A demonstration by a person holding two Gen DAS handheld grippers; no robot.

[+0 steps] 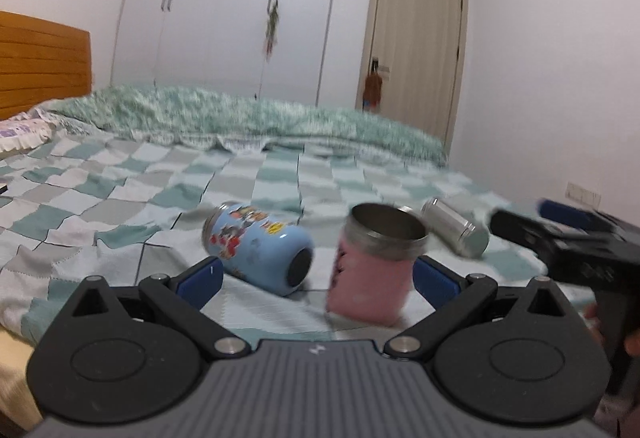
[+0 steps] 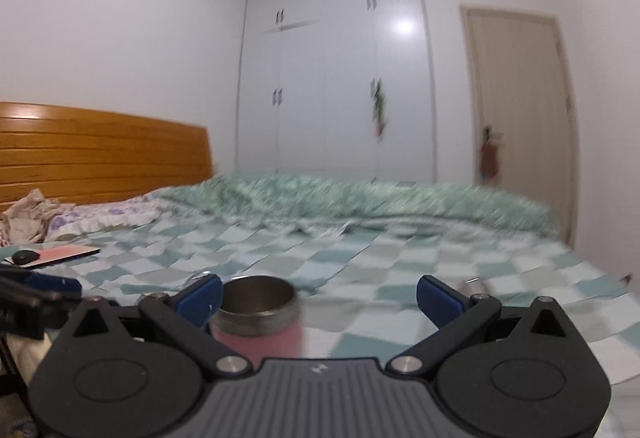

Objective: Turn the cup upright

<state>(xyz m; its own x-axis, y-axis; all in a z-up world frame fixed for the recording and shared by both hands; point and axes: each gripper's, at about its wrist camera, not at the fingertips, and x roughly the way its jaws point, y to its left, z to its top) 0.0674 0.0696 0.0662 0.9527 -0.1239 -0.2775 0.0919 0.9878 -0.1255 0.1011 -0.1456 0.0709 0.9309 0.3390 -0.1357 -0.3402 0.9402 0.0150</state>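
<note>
Checkered bed [image 1: 248, 177]: pink cup [image 1: 370, 270] upright; blue cup [image 1: 260, 246], steel cup [image 1: 456, 228] on sides.

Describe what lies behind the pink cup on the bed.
Behind the pink cup lies a silver cup on its side, on the checked bedsheet. The pink cup hides part of it.

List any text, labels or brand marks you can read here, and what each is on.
None readable.
Blue cup: colourful cartoon stickers, any lettering too blurred.
Pink cup: dark print on its side, blurred.
Left gripper and right gripper: small white logo on each body, no letters.
</note>
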